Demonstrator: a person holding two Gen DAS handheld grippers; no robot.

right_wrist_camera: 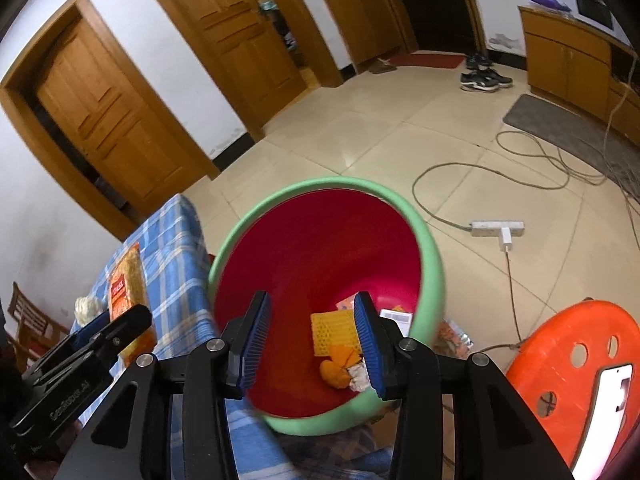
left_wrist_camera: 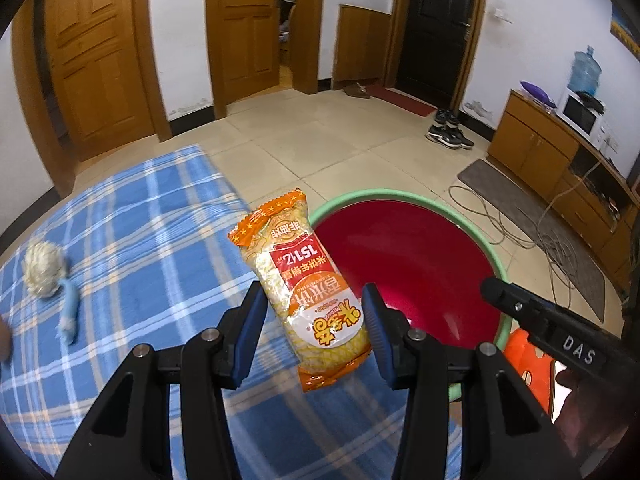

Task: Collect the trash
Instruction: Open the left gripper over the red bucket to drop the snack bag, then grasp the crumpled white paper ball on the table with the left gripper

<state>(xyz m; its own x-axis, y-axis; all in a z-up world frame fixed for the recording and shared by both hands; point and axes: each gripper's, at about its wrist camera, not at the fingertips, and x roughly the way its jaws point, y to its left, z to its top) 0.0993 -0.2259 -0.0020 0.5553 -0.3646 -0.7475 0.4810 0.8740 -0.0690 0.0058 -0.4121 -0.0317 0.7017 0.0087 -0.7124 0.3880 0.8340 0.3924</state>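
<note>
An orange-and-yellow snack packet (left_wrist_camera: 296, 276) hangs over the blue plaid tablecloth (left_wrist_camera: 140, 220), close to the bin's rim. My left gripper (left_wrist_camera: 312, 292) is shut on the packet's lower half. The red bin with a green rim (left_wrist_camera: 384, 194) stands just right of the table. My right gripper (right_wrist_camera: 311, 300) is open above the bin's mouth (right_wrist_camera: 434, 264) with nothing between its fingers. At the bottom of the bin lie a yellow mesh piece (right_wrist_camera: 334, 332), an orange wad (right_wrist_camera: 338, 368) and white paper (right_wrist_camera: 360, 376). The right wrist view also shows the packet (right_wrist_camera: 126, 280) at the left.
A cream fuzzy ball with a blue strip (left_wrist_camera: 44, 268) lies on the cloth at the left. An orange perforated stool (right_wrist_camera: 568, 356) stands right of the bin. A power strip (right_wrist_camera: 496, 228) and loose cables cross the tiled floor. Shoes (left_wrist_camera: 448, 132) sit by the dark door.
</note>
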